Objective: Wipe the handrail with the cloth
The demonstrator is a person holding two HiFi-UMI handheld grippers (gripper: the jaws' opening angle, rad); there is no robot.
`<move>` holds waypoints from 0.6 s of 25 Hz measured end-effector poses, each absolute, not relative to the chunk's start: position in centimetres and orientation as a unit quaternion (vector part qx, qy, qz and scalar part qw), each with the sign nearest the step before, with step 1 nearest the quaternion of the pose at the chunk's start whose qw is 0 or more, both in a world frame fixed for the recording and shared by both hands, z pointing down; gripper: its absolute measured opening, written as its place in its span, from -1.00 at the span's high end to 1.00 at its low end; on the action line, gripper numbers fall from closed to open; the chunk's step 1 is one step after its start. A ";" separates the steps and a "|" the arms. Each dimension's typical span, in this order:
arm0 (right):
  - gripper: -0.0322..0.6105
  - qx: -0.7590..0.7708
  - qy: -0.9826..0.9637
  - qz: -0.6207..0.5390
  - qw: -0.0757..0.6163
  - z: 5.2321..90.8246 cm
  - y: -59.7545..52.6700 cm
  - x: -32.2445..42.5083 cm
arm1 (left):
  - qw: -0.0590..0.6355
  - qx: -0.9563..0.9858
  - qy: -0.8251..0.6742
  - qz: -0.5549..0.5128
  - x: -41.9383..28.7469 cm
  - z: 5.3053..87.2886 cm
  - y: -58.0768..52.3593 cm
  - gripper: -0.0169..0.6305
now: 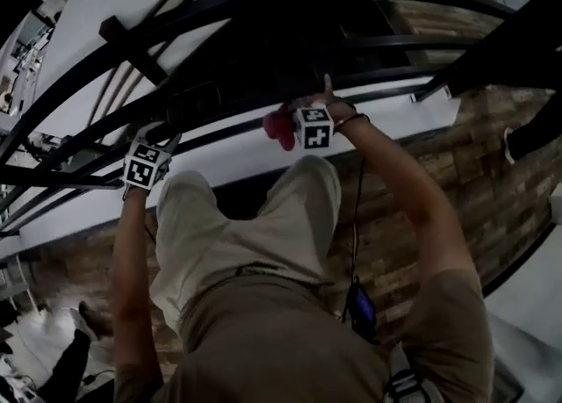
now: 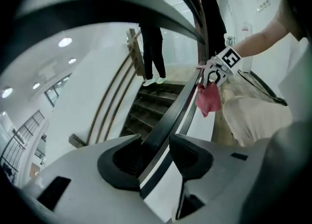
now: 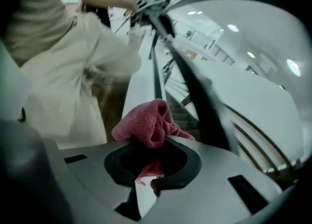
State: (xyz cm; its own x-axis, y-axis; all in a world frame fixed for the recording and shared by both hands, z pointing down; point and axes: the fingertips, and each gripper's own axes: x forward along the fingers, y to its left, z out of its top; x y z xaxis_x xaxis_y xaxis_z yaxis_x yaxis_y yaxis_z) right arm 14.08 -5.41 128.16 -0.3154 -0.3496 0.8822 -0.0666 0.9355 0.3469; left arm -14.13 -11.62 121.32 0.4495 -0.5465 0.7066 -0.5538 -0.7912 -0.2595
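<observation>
Looking along the right gripper (image 3: 151,169), I find its fingers pressed nearly together on the cloth (image 3: 146,120), pinching a fold low down so that most of the fabric bulges out past the tips. I judge that suits wiping: the loose lump, not the hard fingers, is what would meet the handrail (image 2: 170,115).

The left gripper (image 2: 156,162) has its fingers (image 2: 122,162) spread wide, one on each side of the handrail, with the dark bar running up between them. Nothing is gripped there. I read it as a straddle to steady or guide along the rail, though I cannot be sure whether either pad brushes the metal.

The cloth is pink-red, a soft terry weave, crumpled into a rounded bunch with a rolled hem on top and a thin corner trailing down between the right fingers. From the left gripper view it hangs below the right gripper, right at the near edge of the handrail and well up the rail from the left gripper. It may be touching the bar, but the right gripper view is too blurred to settle that.

Beyond the rail the stairs (image 2: 146,106) drop away.
</observation>
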 end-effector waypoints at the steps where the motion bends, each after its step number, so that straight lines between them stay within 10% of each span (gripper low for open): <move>1: 0.72 0.104 -0.782 -0.137 0.599 129.7 -5.4 14.3 | 0.022 0.853 -0.315 0.416 -14.3 122.0 -12.0 0.41; 15: 0.72 0.085 -0.811 -0.032 0.578 130.8 -2.5 12.6 | 0.069 0.875 -0.263 0.401 -14.2 123.0 -11.1 0.39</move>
State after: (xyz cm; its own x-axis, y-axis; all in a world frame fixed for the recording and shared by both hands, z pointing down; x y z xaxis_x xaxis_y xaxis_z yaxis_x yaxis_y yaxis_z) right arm 12.62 -2.49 130.79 -0.3165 -0.1752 0.9323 -0.1006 0.9835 0.1507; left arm -14.21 -11.13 123.00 0.5397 -0.4046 0.7382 -0.5159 -0.8519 -0.0898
